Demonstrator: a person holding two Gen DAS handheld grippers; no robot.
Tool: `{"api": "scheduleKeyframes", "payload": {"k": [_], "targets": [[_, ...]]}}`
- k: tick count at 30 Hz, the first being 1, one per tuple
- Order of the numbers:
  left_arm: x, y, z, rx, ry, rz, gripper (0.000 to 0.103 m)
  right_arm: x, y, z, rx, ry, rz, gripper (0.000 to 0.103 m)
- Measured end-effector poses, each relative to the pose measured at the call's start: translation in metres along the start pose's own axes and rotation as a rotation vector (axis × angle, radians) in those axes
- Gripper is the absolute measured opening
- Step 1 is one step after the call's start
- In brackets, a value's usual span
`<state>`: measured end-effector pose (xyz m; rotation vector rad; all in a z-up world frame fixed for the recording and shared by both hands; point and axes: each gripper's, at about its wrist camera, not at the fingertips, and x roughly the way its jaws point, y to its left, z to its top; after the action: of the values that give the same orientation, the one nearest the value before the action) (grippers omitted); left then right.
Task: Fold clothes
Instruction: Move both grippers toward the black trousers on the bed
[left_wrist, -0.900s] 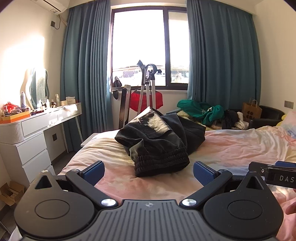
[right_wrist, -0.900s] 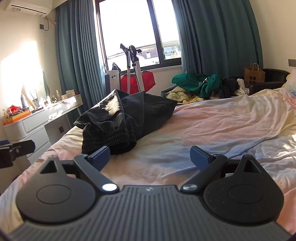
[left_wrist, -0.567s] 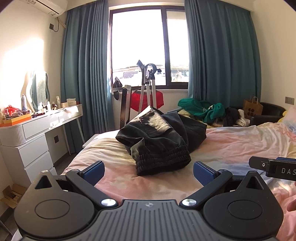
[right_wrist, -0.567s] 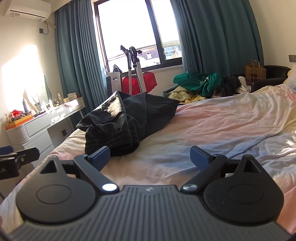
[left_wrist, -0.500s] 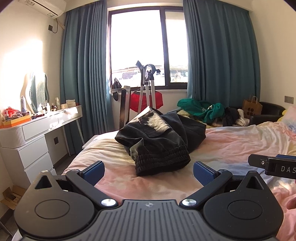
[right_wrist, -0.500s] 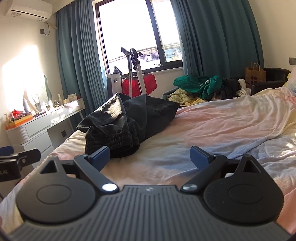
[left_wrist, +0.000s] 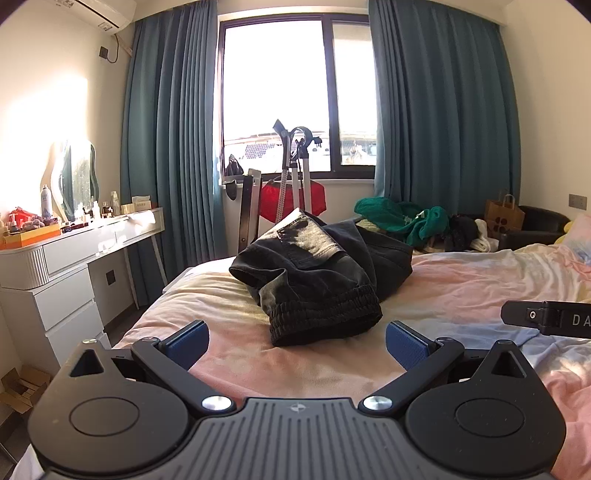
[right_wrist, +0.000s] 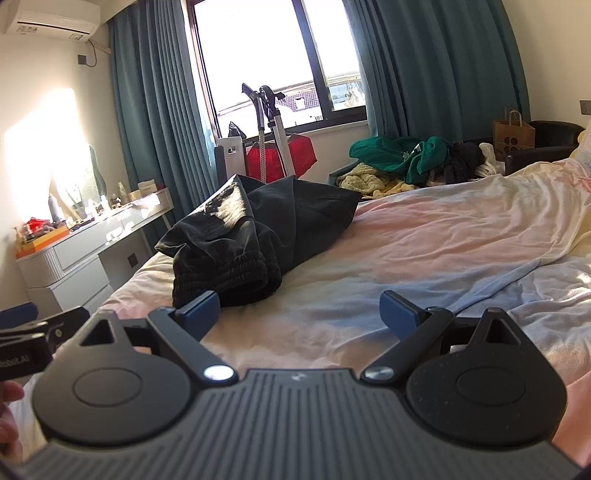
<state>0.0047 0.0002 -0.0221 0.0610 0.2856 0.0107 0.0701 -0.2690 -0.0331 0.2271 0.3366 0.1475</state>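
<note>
Left gripper (left_wrist: 297, 341) (jaws apart) hovers over bed (left_wrist: 461, 280) facing curtains (left_wrist: 439, 110).

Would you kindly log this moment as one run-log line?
phase: approach | left gripper: open, empty | right gripper: open, empty | black garment: crumpled on bed, untouched | folding: not begun
</note>
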Motion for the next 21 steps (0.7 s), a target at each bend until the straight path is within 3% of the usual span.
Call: {"api": "scheduleKeyframes", "payload": {"k": [13,17,21], "targets": [[0.020,-0.011,-0.009,0.049,0.045,0.010,0.103,-0.003,-0.004,0.008,0.017,0.007,-0.036,0.095],[0.050,-0.018,-0.007,0.048,0.124,-0.062,0.103,-0.008,-0.010,0.011,0.045,-0.006,-0.095,0.095],[0.089,-0.026,-0.002,0.022,0.156,-0.059,0.102,-0.009,-0.027,0.012,0.112,-0.014,-0.123,0.095]]}}
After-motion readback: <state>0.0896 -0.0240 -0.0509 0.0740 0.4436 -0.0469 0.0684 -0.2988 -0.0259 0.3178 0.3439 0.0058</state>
